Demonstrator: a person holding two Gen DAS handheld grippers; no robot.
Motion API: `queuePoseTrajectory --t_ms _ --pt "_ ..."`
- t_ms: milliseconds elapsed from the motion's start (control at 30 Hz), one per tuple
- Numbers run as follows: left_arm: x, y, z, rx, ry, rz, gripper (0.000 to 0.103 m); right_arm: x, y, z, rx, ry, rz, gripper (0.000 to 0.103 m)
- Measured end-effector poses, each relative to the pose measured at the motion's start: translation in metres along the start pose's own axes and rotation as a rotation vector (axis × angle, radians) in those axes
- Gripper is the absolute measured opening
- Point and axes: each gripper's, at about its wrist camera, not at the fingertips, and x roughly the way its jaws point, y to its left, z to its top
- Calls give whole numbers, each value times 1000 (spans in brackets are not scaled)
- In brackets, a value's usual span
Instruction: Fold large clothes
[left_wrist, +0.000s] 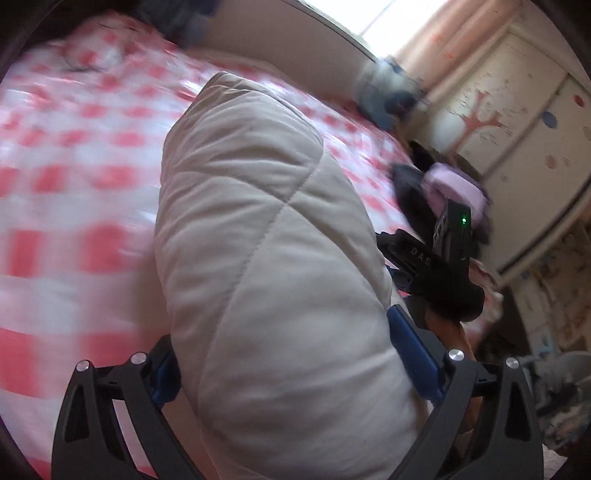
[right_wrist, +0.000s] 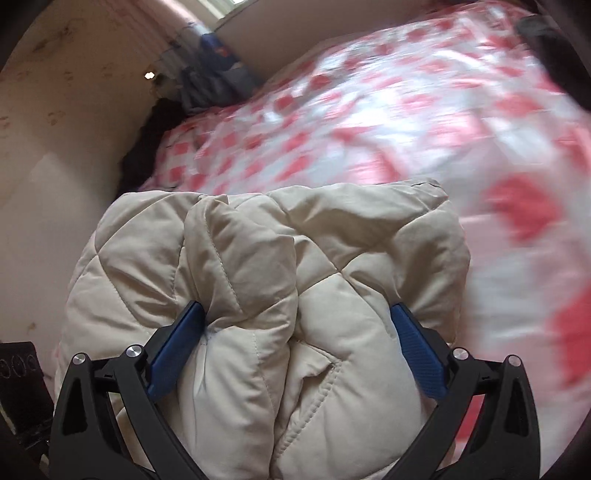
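Both grippers clamp the folded cream jacket (right_wrist: 266, 295): left gripper (left_wrist: 295, 369), right gripper (right_wrist: 295, 350), over checked bed (left_wrist: 74, 166).

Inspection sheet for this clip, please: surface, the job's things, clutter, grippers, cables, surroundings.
Surface: bed with red and white checked cover, blurred by motion.
Job's things: cream quilted coat, bundled thick, held up over the bed.
Clutter: dark and blue clothes piled at the bed's far edge; purple item at the bedside.
Grippers: left gripper and right gripper each clamp the coat, pads spread wide by its bulk.
Cables: nothing seen.
Surroundings: decorated wardrobe, curtain, bright window.
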Motion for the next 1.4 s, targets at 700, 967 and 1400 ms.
queuePoseTrajectory --t_ms 700,967,1400 --pt "-38 83 36 -35 -108 93 96 88 108 -29 -95 259 -9 96" --pt "-43 84 31 -22 -102 122 96 66 184 9 -175 -23 6 96" --pt "-44 89 26 -25 -94 105 96 51 177 -21 -266 55 -35 96"
